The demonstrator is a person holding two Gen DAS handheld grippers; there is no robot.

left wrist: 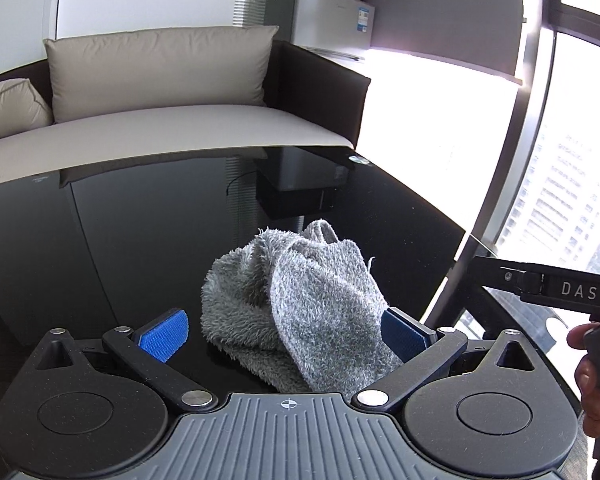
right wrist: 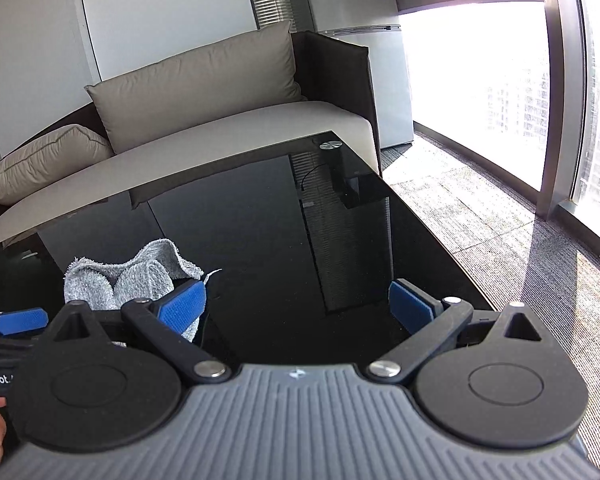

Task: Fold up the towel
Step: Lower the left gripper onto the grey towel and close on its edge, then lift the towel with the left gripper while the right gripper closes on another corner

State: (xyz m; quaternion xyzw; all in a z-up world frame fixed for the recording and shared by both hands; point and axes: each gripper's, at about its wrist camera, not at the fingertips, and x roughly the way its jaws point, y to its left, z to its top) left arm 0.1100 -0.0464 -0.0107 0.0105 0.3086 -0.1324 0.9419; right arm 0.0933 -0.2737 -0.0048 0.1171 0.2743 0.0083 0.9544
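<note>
A crumpled grey fluffy towel (left wrist: 300,300) lies bunched on the black glass table (left wrist: 120,232). My left gripper (left wrist: 284,334) is open, its blue pads on either side of the towel's near part; the towel drapes against the right pad (left wrist: 404,336). In the right wrist view the towel (right wrist: 132,280) lies at the left, partly hidden behind my left pad (right wrist: 182,310). My right gripper (right wrist: 296,308) is open and empty over bare glass, to the right of the towel. The left gripper's blue pad (right wrist: 20,322) shows at the far left edge.
A beige sofa (right wrist: 220,132) with cushions stands behind the table. A fridge (right wrist: 356,12) stands at the back right. The table's right edge (right wrist: 432,236) drops to grey carpet by large windows. The right gripper's body (left wrist: 560,290) and a hand show at the left view's right.
</note>
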